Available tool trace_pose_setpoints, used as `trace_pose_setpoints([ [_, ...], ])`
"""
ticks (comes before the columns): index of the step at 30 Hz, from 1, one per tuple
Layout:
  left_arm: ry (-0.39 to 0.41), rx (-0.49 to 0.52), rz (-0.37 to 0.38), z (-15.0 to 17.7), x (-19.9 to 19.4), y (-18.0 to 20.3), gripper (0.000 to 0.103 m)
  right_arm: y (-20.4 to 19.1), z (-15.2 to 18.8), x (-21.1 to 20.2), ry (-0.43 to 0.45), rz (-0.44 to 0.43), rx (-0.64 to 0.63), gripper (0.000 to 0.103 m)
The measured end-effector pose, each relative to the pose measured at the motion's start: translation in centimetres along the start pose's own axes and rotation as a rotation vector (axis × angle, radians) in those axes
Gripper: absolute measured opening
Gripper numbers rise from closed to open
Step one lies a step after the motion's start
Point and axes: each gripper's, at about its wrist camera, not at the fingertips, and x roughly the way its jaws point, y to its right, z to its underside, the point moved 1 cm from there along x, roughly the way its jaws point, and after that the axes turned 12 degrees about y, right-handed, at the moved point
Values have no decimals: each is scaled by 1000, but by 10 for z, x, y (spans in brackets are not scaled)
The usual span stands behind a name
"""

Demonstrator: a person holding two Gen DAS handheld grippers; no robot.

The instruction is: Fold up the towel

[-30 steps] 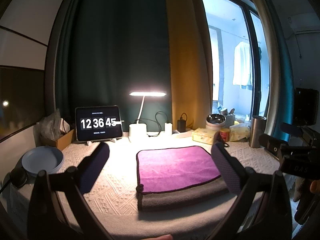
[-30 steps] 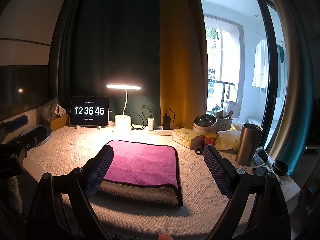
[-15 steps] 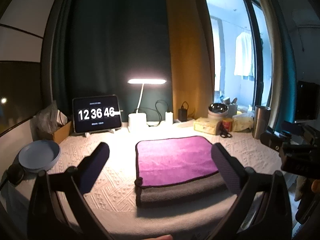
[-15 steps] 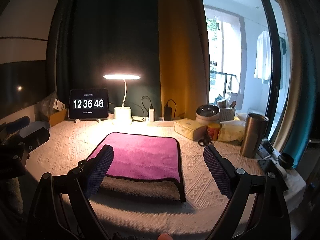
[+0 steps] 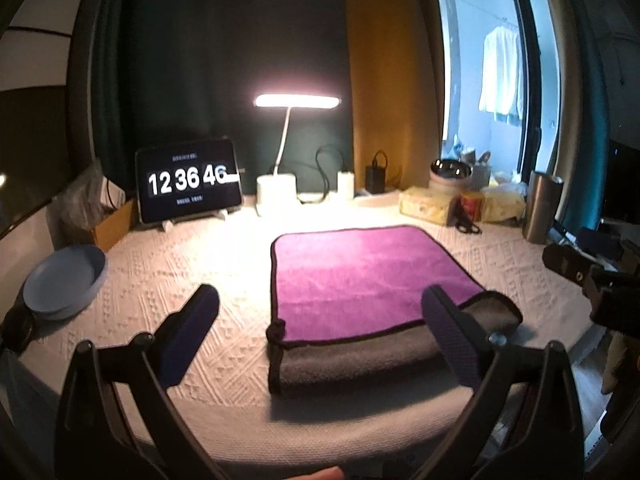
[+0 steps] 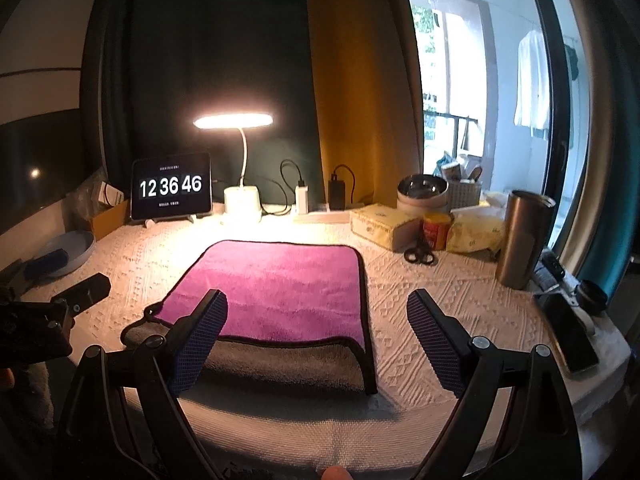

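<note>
A towel [image 5: 360, 276], purple on top and grey underneath, lies folded flat on the white textured tablecloth near the front edge; a grey layer sticks out at the front. It also shows in the right wrist view [image 6: 280, 280]. My left gripper [image 5: 320, 320] is open and empty, held above the towel's front left part. My right gripper [image 6: 316, 328] is open and empty above the towel's front right corner. Each gripper shows at the edge of the other's view.
At the back stand a tablet clock [image 6: 171, 191], a lit desk lamp [image 6: 240, 200], chargers, a tissue box [image 6: 380, 224], scissors [image 6: 419, 255] and a steel tumbler [image 6: 522, 240]. A blue plate [image 5: 64, 280] sits at the left. A phone [image 6: 568, 332] lies at the right edge.
Both grippers have tilted and shifted slightly over the towel, so the table sits lower in view. The towel has not moved. Both jaws stay open.
</note>
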Motion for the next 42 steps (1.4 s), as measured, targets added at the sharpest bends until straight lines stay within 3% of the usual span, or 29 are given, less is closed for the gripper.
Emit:
trace_pose_setpoints([
  [13,-212,-30,-12,38,59,-9,101,17,26,47,-121,-6,25,81],
  [15,-245,-47,-4,44,67,-11,96,18,30,53,-137,-7,25,81],
  [16,-261,-56,-2,47,70,-12,88,19,31,56,-145,-8,24,81],
  [21,-335,-102,-6,62,85,-18,85,20,40,71,-179,-3,5,81],
  [25,-362,-120,-7,67,92,-22,84,21,49,82,-216,-5,0,81],
  [28,-379,-137,3,71,95,-24,71,20,54,87,-233,-5,-6,80],
  [33,-415,-159,16,77,101,-26,64,18,62,95,-262,-5,-21,80],
  [36,-411,-141,11,78,101,-25,61,19,67,99,-280,-4,-21,79],
  [42,-370,-62,9,74,95,-16,47,17,75,103,-304,-4,-28,67],
])
